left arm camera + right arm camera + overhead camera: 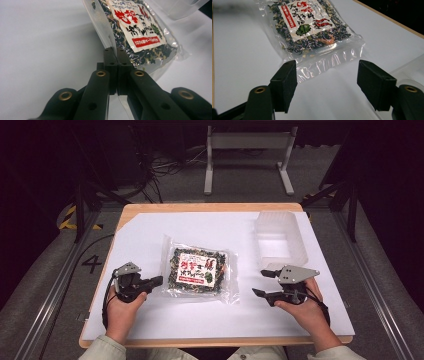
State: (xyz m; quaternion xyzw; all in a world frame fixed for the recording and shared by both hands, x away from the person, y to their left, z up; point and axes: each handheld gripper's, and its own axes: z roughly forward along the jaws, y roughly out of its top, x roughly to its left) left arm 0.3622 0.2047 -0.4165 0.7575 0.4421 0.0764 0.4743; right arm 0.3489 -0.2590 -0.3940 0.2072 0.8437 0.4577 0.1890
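We see the left hand-held gripper (pixel 117 53) clamped on the seaweed packet's (pixel 140 32) clear edge. Right hand-held gripper (pixel 327 82) jaws apart, packet just ahead, untouched.

clear bin (pixel 280 237) blocks far right, left open

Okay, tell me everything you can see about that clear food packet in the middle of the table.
The packet is a flat, clear, crinkly plastic pouch with sealed transparent borders, filled with dark green dried flakes and some pale bits. A white label carries red and black lettering, a green leaf motif and a red strip. It lies label-up on the white sheet. The left gripper has its jaws shut on the packet's clear edge, which looks slightly lifted there. The right gripper stands open beside the opposite border, not touching it.
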